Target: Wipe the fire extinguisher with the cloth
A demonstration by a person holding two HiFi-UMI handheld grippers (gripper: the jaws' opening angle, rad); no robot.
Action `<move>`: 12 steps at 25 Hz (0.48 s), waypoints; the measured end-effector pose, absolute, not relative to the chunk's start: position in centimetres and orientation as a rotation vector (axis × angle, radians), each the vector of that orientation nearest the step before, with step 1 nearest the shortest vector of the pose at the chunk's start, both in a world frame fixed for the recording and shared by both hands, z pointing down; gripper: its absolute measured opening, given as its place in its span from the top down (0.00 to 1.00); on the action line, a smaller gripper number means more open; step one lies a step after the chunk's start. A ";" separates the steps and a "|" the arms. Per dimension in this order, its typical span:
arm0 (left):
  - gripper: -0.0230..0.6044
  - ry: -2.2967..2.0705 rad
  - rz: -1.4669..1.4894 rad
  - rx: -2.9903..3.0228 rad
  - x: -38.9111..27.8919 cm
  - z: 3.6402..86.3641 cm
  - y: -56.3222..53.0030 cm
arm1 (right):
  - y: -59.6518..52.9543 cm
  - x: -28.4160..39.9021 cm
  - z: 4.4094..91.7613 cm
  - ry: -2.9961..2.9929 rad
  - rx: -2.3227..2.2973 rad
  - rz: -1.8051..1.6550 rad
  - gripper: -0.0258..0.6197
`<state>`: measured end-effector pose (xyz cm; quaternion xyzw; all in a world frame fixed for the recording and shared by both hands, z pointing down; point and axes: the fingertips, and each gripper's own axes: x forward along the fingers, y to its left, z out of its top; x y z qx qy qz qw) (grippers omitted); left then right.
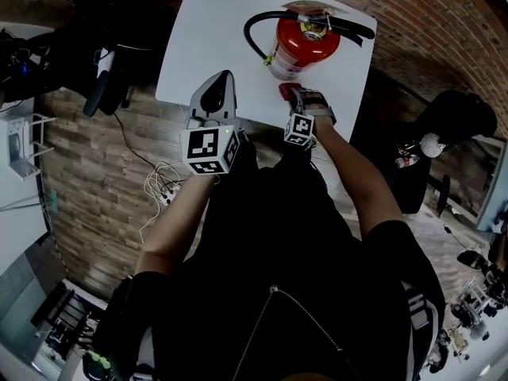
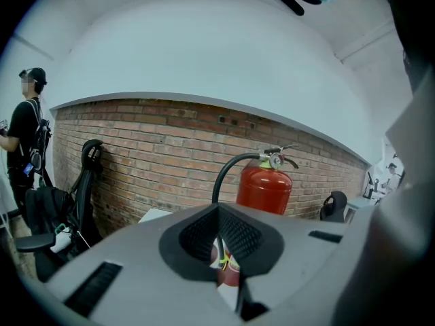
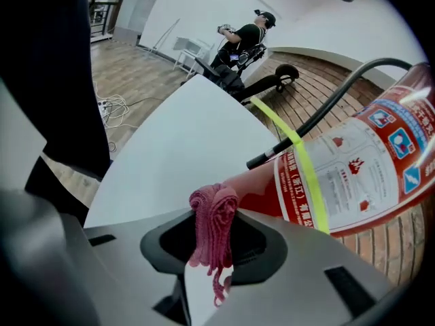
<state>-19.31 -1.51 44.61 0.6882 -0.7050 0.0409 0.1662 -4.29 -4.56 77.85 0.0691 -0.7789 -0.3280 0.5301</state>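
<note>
A red fire extinguisher [image 1: 303, 44] with a black hose stands upright on the white table [image 1: 206, 38]. In the left gripper view the extinguisher [image 2: 265, 185] rises beyond the jaws; in the right gripper view the extinguisher [image 3: 367, 161] fills the right side, close up. My right gripper [image 1: 290, 93] is shut on a bunched pink cloth [image 3: 212, 229], just short of the cylinder's base. The cloth [image 1: 286, 90] shows as a red tuft in the head view. My left gripper [image 1: 217, 94] hovers shut over the table's near edge, left of the extinguisher, nothing in it.
A brick wall [image 2: 163, 155] runs behind the table. A person [image 2: 27, 141] stands at the far left beside a black chair [image 2: 85, 182]. Cables [image 1: 163, 182] lie on the wooden floor. Another chair [image 1: 448, 125] sits to the right.
</note>
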 end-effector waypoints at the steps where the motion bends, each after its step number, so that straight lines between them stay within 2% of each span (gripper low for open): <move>1: 0.95 -2.012 0.121 1.952 -19.5 44.8 -1.4 | -4.8 -4.4 78.3 -1.847 0.157 -0.797 0.77; 12: 0.95 -2.043 0.152 1.886 -20.9 46.1 -0.3 | -6.4 -4.8 80.6 -1.755 0.143 -0.903 0.77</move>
